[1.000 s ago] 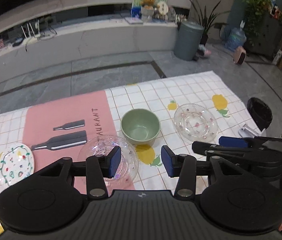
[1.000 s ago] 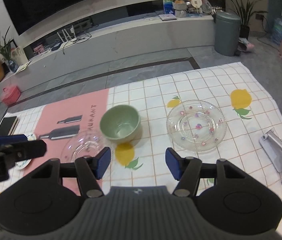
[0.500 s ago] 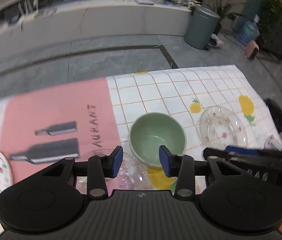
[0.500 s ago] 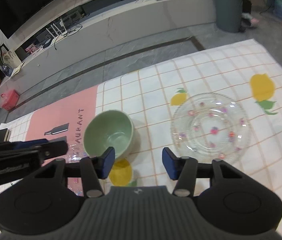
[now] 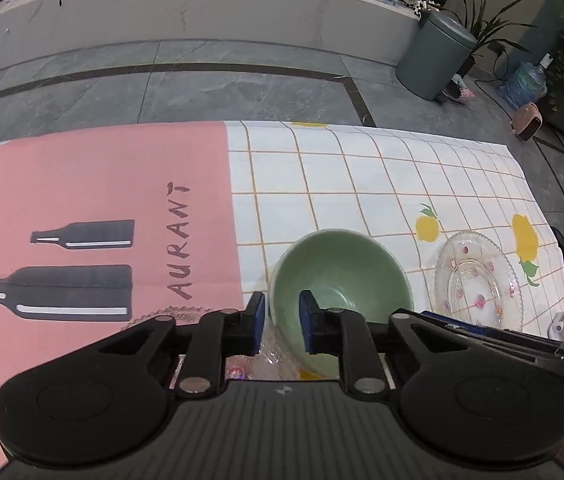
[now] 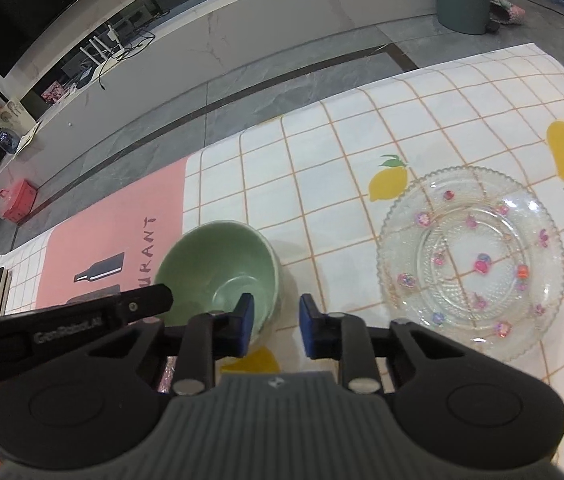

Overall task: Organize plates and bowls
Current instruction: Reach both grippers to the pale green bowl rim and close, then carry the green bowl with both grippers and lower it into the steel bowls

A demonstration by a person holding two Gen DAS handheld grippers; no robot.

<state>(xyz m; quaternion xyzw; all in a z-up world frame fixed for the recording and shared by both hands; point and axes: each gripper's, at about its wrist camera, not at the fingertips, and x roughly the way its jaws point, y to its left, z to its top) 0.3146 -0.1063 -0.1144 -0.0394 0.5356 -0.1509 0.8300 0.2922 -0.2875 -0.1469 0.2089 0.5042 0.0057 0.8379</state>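
Straddling the green bowl [image 5: 341, 276] from both sides: my left gripper [image 5: 282, 322] has the near-left rim between its blue pads, my right gripper [image 6: 274, 322] the near-right rim, both pairs of jaws closing, contact not yet certain; bowl upright, mouth up, round, no long axis, lower centre of both frames; clear glass plate [image 6: 469, 260] flat, well apart at the right; second glass plate [image 5: 186, 316] just beside the bowl at lower left; open tablecloth [image 5: 341, 184] above, its far edge at mid-frame.
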